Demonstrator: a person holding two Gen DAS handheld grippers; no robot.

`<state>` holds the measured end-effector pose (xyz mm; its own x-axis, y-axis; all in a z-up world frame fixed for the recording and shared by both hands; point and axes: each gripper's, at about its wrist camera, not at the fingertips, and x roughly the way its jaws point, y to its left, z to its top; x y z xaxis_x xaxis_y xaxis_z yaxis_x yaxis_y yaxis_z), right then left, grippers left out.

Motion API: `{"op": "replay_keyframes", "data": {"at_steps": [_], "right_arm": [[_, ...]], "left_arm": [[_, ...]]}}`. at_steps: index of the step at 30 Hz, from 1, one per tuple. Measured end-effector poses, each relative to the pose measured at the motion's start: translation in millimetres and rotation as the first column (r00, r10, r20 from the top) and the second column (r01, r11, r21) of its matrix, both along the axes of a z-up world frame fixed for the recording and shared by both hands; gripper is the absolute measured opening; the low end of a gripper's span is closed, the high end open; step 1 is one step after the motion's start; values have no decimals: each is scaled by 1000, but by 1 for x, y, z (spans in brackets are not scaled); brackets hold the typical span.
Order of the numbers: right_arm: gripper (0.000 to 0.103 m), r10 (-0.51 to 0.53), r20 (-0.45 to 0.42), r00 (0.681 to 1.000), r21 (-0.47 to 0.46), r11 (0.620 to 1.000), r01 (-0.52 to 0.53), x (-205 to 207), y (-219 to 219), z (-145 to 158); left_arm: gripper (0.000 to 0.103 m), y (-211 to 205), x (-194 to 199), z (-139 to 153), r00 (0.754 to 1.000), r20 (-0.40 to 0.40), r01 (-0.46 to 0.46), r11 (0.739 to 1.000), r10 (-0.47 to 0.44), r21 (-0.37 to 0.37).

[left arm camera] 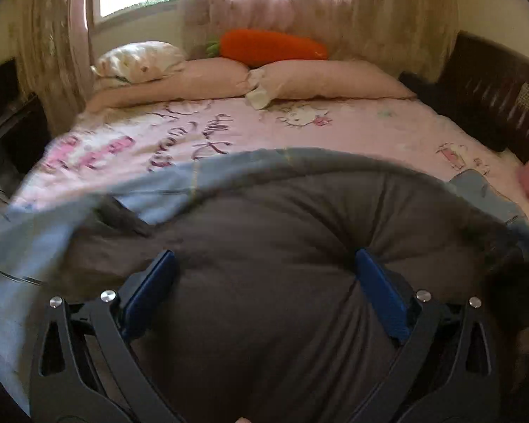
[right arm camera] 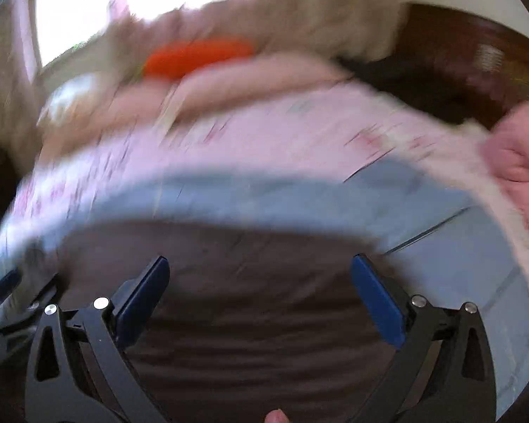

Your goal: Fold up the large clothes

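1. While both cameras look up the bed, I see my left gripper [left arm camera: 264,268] with its 2 blue pads [left arm camera: 155,282] spread wide apart, nothing clamped between them.
2. The dark grey garment [left arm camera: 264,232] lies directly under and ahead of that gripper, filling the gap between its fingers; I cannot tell whether the pads touch the cloth.
3. A light blue sheet [left arm camera: 180,183] shows beyond the garment's far edge and runs out to the left of the tool.
4. Further ahead I see the pink printed bedspread [left arm camera: 335,134], then 2 pink pillows [left arm camera: 335,81], with an orange carrot cushion [left arm camera: 271,46] behind them against the curtains [left arm camera: 388,17].
5. My right gripper [right arm camera: 261,275] also stands wide open, its blue pads [right arm camera: 377,303] well apart and gripping nothing.
6. The same dark grey garment sits below and between its fingers, the blue sheet beyond it and to its right; this view is heavily blurred.
7. Far right of the right gripper lies a pink bundle of cloth [right arm camera: 518,148]; at its far left edge the left gripper's blue tip [right arm camera: 3,282] shows.
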<state>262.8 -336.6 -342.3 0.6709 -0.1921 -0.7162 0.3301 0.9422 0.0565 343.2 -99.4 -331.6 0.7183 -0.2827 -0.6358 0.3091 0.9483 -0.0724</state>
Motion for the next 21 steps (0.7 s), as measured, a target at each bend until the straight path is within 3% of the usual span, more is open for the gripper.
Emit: {"op": "replay_keyframes", "data": {"at_steps": [1,3,4,5,6,7,8,9,10,11,12,13,14,15,16,18,20,21], "right_arm": [[102,0,50,999,30,1000,-2,-5,-8,-8],[102,-62,24,998,33,998,61,-11,-39,-13],[102,-96,8,995,-24,995,96,-11,-49,-13],[102,-177,-14,984,-138,975,174,-21,-65,-18],[102,-235,-31,972,-160,961,227,-29,-85,-25],[102,-291,-63,955,-74,955,286,-43,-114,-37],[102,-309,-97,946,5,950,311,-49,-132,-48],[102,-297,-120,947,38,952,303,-49,-140,-54],[102,-273,-148,951,47,958,282,-42,-144,-55],[102,-267,-169,949,33,961,276,-36,-142,-53],[102,-278,-196,940,-8,959,282,-27,-139,-48],[102,-324,-224,919,-96,946,310,-18,-128,-33],[102,-355,-193,915,-134,933,333,-18,-114,-13],[102,-335,-117,935,-102,940,324,-27,-101,7],[102,-261,-11,965,-30,965,261,-40,-80,30],[102,-138,82,987,-10,990,139,-51,-35,55],[102,-22,38,999,-62,998,24,-43,10,47],[102,43,-45,998,-74,996,-46,-30,29,26]], "left_arm": [[101,12,5,-3,1000,-16,0,1000,-1,-30],[101,34,21,-10,997,-73,25,999,-28,-44],[101,47,26,-11,999,-42,27,999,-26,36],[101,58,26,-12,1000,-3,-7,994,7,105],[101,71,27,-14,999,9,-46,989,46,139],[101,97,37,-21,989,-42,-136,980,143,148],[101,120,48,-33,962,-118,-226,960,247,164],[101,146,59,-44,927,-216,-289,951,307,112],[101,176,66,-51,877,-304,-382,924,372,28],[101,190,68,-53,842,-346,-439,898,414,5],[101,190,71,-49,824,-370,-454,891,430,24],[101,183,71,-43,826,-361,-444,894,433,57],[101,173,65,-27,847,-329,-424,904,418,55],[101,165,54,-12,876,-294,-398,918,382,7],[101,151,33,14,922,-232,-334,940,310,-74],[101,113,-9,49,981,-118,-172,976,157,-136],[101,70,-31,48,996,-92,-26,997,18,-79],[101,54,-33,36,993,-116,16,999,-20,-37]]}}
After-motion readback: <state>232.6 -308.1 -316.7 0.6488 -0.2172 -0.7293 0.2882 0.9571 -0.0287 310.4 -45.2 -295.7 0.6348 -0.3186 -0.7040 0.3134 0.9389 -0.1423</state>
